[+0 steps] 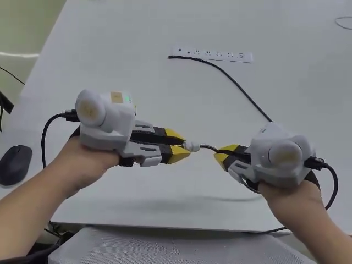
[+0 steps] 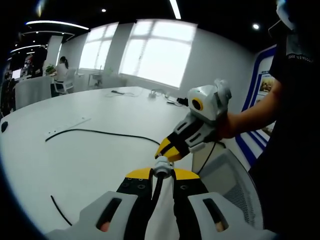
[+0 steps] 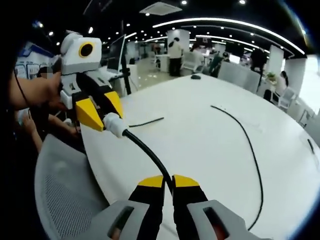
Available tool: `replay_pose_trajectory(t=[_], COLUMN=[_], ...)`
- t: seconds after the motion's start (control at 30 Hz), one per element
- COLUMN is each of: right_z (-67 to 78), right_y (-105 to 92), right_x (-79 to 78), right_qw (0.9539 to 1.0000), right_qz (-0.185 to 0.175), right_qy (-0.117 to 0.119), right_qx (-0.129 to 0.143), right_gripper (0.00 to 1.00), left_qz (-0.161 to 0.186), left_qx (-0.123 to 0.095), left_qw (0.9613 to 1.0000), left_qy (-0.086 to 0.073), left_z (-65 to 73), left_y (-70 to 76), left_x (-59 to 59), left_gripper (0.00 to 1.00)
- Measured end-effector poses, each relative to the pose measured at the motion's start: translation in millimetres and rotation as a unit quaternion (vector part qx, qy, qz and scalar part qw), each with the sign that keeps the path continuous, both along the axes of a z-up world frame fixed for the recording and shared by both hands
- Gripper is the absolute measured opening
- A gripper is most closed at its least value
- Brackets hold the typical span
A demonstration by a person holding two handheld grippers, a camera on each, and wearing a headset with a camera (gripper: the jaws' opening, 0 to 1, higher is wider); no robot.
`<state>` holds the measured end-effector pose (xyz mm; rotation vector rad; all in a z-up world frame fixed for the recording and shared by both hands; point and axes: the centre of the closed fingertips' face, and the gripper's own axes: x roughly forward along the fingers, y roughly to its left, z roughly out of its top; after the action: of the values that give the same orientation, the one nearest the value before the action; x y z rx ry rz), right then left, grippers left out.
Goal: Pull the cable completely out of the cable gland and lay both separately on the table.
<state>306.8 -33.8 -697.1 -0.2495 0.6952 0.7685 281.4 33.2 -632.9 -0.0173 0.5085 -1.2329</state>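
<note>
Above the near edge of the white table [image 1: 137, 71], my left gripper [image 1: 184, 147] is shut on the white cable gland [image 1: 191, 146]. The gland sits between its yellow fingertips [image 2: 137, 174] in the left gripper view, cable gland [image 2: 162, 166]. A black cable [image 1: 207, 147] runs from the gland to my right gripper [image 1: 221, 154], which is shut on it a short way off. In the right gripper view the cable [image 3: 147, 152] rises from between the shut jaws to the gland [image 3: 114, 124] held by the left gripper [image 3: 95, 107]. The cable is still inside the gland.
A white power strip [image 1: 214, 54] lies at the far side with its black cord [image 1: 236, 88] crossing the table towards the right. A dark mouse [image 1: 14, 164] sits at the left edge. A short loose black cable piece [image 3: 145, 121] lies on the table. A grey mesh chair [image 1: 165, 247] is below the edge.
</note>
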Motion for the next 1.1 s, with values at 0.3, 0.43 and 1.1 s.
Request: replay_pose_trajectory(t=[0.3, 0.43, 1.1], right_z=[-30.4, -44.2, -40.0], right_y=[-29.7, -42.8, -47.2], right_x=[2.7, 2.7, -2.8], right_qw=[0.9915, 0.9851, 0.9947], right_qz=[-0.098, -0.134, -0.088], right_qy=[0.076, 0.100, 0.050], right_qx=[0.039, 0.040, -0.018], right_gripper=[0.00, 0.00, 0.01], left_qz=[-0.006, -0.007, 0.002], left_qx=[-0.004, -0.006, -0.006], left_qw=[1.0000, 1.0000, 1.0000], left_qy=[-0.002, -0.001, 0.002], left_z=[0.1, 0.5, 0.8], left_y=[-1.5, -2.5, 2.2], left_x=[-1.2, -2.6, -2.2], left_gripper=[0.15, 0.15, 0.15])
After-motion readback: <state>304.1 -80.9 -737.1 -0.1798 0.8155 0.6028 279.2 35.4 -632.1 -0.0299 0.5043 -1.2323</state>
